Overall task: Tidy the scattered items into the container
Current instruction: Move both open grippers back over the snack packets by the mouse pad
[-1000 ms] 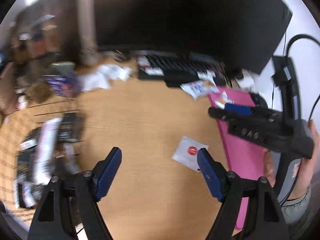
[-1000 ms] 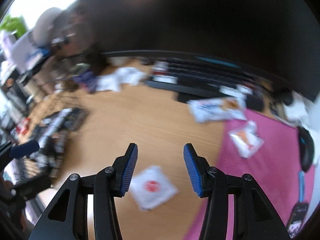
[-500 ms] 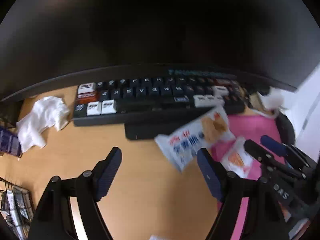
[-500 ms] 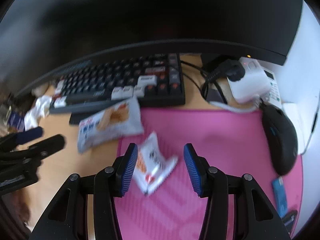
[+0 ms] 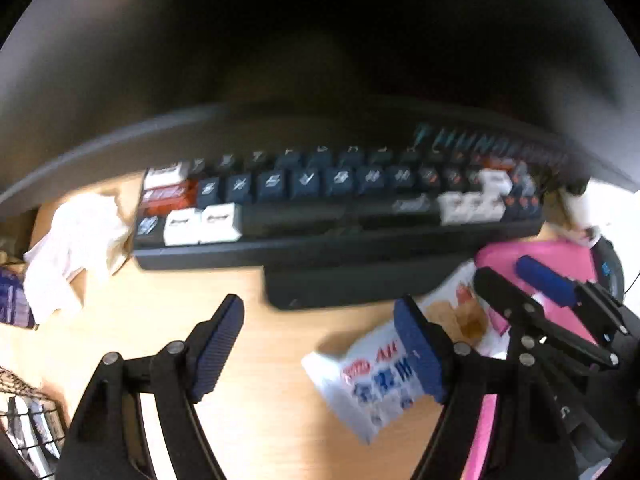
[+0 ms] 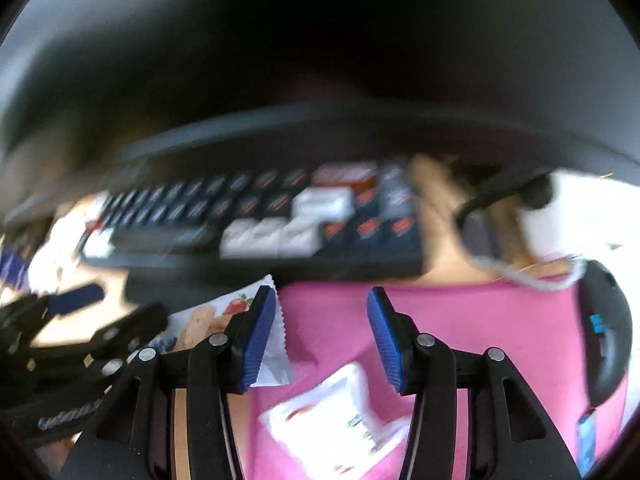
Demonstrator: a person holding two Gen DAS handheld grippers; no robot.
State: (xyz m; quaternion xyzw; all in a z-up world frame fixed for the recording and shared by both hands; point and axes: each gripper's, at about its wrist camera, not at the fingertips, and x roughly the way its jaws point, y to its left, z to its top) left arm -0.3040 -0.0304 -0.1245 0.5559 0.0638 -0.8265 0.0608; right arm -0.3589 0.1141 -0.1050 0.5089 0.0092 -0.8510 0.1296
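At the far left edge of the left wrist view, the wire basket (image 5: 24, 420), judged to be the container, shows as a corner of mesh with items already inside. Beside it a crumpled white tissue (image 5: 76, 248) lies on the desk (image 5: 260, 420), just left of the keyboard (image 5: 320, 208). It should be very light and soft; any pinch on its bulk would hold.

The left tool (image 5: 320, 352) stands wide open and holds nothing. Its right finger overlaps the long biscuit packet (image 5: 380, 384) in the picture; contact cannot be confirmed. The packet lies flat, partly on the desk and partly over the edge of the pink mat (image 5: 560, 264). Expect a light, slippery film wrapper with brittle contents. Take it across its narrow width near the middle, with moderate pressure.

The right tool (image 6: 322, 340) is about half open and empty. The small white sachet (image 6: 340, 412) lies on the pink mat (image 6: 480, 340), low between the fingers and untouched by the pads. It is judged thin, light and limp. Lying flat, it offers little edge, so a raised corner or crimped seam is the better hold. The mouse (image 6: 604, 332) sits at the right edge of the mat, well clear.
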